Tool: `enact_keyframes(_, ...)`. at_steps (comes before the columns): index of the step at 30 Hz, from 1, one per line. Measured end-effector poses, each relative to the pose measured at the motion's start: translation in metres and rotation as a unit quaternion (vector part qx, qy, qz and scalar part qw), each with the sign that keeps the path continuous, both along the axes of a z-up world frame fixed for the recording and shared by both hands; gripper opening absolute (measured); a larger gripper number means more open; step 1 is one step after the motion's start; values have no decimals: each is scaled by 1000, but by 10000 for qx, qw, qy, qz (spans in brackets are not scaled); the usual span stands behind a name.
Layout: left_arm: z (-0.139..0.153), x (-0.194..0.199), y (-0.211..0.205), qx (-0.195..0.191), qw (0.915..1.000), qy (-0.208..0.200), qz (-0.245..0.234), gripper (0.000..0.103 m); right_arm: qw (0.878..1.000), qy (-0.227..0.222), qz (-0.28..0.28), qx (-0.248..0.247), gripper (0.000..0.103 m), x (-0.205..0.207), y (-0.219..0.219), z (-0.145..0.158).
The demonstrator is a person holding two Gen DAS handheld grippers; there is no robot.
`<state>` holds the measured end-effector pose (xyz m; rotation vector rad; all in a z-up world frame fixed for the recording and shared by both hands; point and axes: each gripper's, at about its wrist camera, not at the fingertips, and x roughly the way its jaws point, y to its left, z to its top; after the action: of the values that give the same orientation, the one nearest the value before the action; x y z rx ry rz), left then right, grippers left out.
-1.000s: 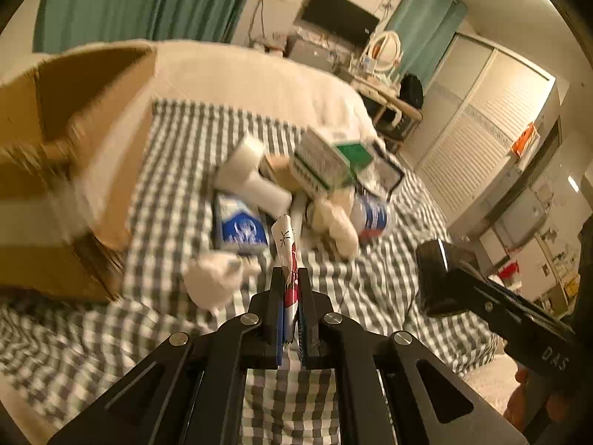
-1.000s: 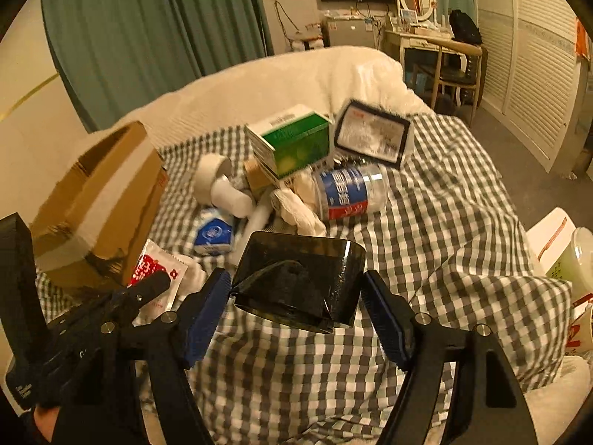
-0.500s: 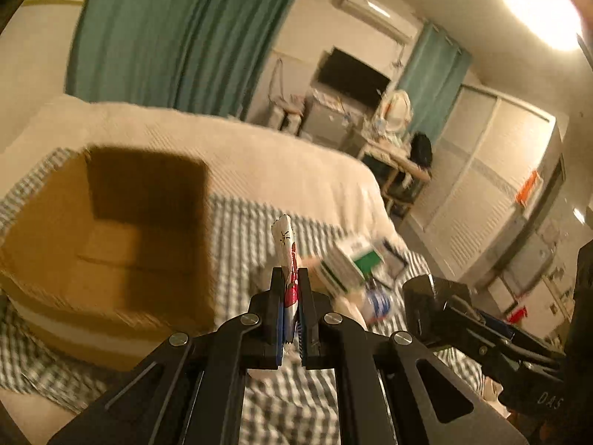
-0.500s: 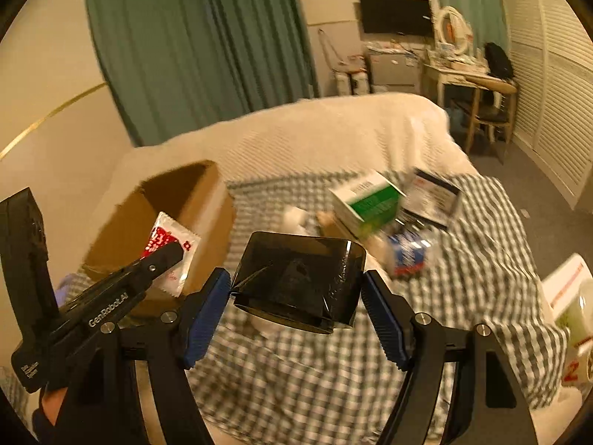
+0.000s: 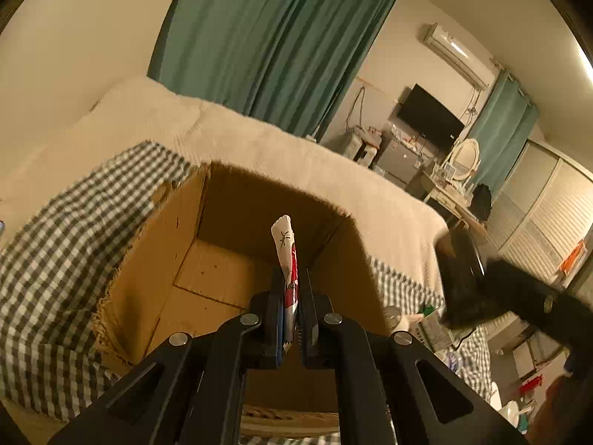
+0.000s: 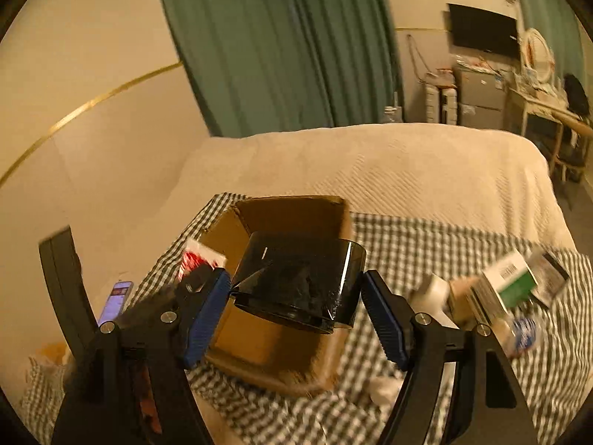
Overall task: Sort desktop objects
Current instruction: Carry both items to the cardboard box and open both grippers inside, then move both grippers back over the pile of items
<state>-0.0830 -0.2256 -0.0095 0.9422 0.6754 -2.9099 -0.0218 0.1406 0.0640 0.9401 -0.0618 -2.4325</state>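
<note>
scene: cardboard box is seen open on the checked cloth | right gripper is clamped on a black tape roll; left gripper is pinched on a red-and-white packet, both held above the box | step: dropping in; release is judged next

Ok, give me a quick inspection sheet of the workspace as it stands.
Surface: checked cloth over a cream bedspread.
Job's things: open cardboard box, nothing seen inside; red-and-white sachet; black tape roll.
Clutter: green-and-white carton, white bottle, phone.
Grippers: left gripper shut on the sachet; right gripper clamps the tape roll.
Cables: nothing seen on the cloth.
Surroundings: teal curtains, television.
</note>
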Motion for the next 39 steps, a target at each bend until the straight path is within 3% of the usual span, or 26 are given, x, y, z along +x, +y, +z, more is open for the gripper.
enact_keyframes(8, -22, -4, -2, -88, 9998, -126, -111, 10, 9991, -363, 126, -179, 74, -33, -32, -27)
enact_keyframes(10, -18, -3, 3, -206, 9996, -180, -99, 36, 9989, -367, 103, -288, 76, -36, -29, -27)
enact_keyframes(11, -17, -2, 3, -221, 9995, -193, -63, 61, 9988, -364, 78, -331, 83, -32, -27, -27)
enact_keyframes(12, -14, 0, 4, -228, 9996, -182, 7, 73, 9985, -359, 14, -409, 86, -33, -24, -25)
enact_keyframes(20, 17, 22, 38, -537, 9985, -71, -71, 81, 9987, 183, -311, -368, 86, -1, 24, 10)
enact_keyframes(27, 38, 52, 119, -863, 9941, 113, -652, 91, 9924, 593, -1075, -2, 86, 50, 117, 23)
enact_keyframes(33, 20, 65, 181, -994, 9910, -118, -886, 91, 9840, 533, -1698, -15, 86, 84, 185, 4)
enact_keyframes(39, -26, 64, 213, -1006, 9879, -484, -1073, 92, 9801, 402, -1943, 52, 86, 99, 219, -24)
